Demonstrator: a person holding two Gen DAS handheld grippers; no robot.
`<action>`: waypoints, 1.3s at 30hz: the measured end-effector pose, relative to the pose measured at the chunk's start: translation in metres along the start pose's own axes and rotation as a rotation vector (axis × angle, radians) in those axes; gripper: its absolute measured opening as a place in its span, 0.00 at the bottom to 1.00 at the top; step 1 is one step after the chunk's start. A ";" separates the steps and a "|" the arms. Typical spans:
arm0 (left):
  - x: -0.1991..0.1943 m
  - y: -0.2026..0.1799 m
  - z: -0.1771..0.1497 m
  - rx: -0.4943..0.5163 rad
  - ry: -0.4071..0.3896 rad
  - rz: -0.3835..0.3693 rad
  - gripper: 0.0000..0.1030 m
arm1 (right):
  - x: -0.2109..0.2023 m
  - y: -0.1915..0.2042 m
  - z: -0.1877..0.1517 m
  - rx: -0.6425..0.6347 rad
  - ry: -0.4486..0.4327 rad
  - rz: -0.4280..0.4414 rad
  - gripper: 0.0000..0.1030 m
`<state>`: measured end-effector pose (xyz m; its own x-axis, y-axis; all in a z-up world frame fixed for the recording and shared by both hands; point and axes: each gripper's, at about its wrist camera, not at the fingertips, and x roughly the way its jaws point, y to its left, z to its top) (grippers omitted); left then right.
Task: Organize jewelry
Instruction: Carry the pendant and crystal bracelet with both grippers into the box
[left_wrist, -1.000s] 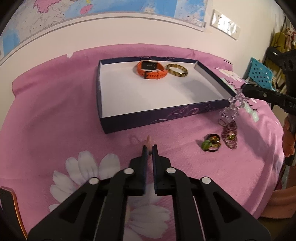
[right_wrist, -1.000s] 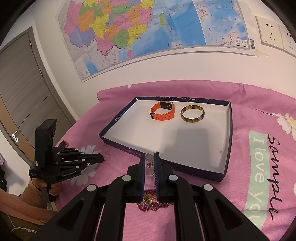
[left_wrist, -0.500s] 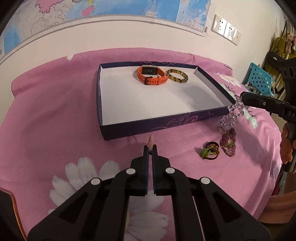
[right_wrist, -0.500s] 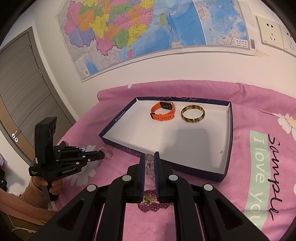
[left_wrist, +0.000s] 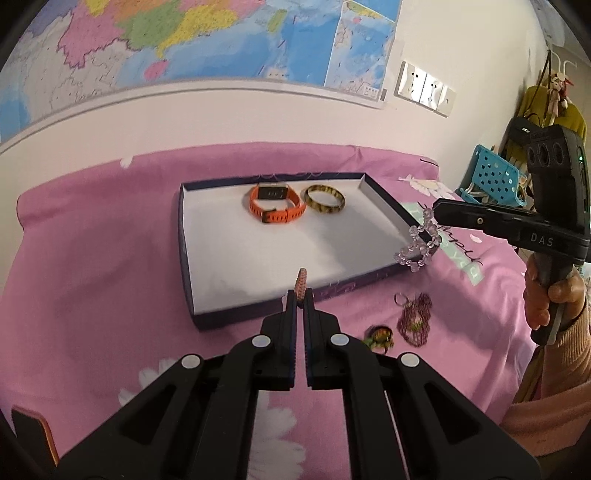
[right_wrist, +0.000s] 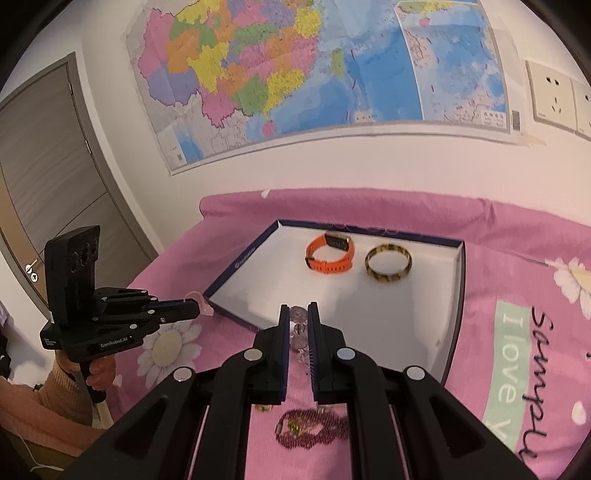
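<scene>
Your shallow white tray with dark navy walls (left_wrist: 186, 251) sits toward the far edge of the pink floral bedspread (left_wrist: 92, 258), and it already holds two pieces at its far side: the orange-strapped wristwatch (left_wrist: 275, 206) and, just beside it on the right, the mottled yellow-brown bangle (left_wrist: 325, 199). That much looks done.

Two more pieces are in the air. Your left gripper (left_wrist: 300, 299) is closed tight on a thin pink braided band (left_wrist: 301, 282), which stands up from between the jaws just short of the tray's near wall. Your right gripper (right_wrist: 298, 317) is closed on a bracelet of clear pale-lilac beads (left_wrist: 419, 242); from the left wrist view the loop dangles at the tray's near right corner, over or just outside the wall, and I cannot tell which.

Still lying on the bedspread, near its front edge and right of the tray, are a heap of dark purple beaded chain with a green piece in it (left_wrist: 415, 323) and a small dark ring-like ornament with green and yellow on it (left_wrist: 380, 336), close beside each other but apart.

By my reckoning you are about halfway: two placed, two carried and yet to be set down inside, two not yet picked up.
</scene>
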<state>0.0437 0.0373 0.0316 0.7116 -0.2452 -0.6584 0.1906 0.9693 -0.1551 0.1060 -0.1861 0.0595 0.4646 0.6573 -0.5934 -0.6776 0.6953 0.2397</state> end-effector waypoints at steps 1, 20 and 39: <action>0.001 -0.001 0.002 0.003 0.000 -0.003 0.04 | 0.001 0.000 0.003 -0.004 -0.003 0.000 0.08; 0.061 0.009 0.047 0.017 0.071 0.019 0.04 | 0.062 -0.031 0.045 0.083 0.027 -0.017 0.08; 0.116 0.027 0.057 -0.054 0.179 0.001 0.04 | 0.098 -0.073 0.037 0.174 0.104 -0.096 0.08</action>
<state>0.1699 0.0339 -0.0065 0.5792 -0.2422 -0.7784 0.1499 0.9702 -0.1904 0.2222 -0.1618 0.0124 0.4545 0.5583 -0.6941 -0.5202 0.7989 0.3020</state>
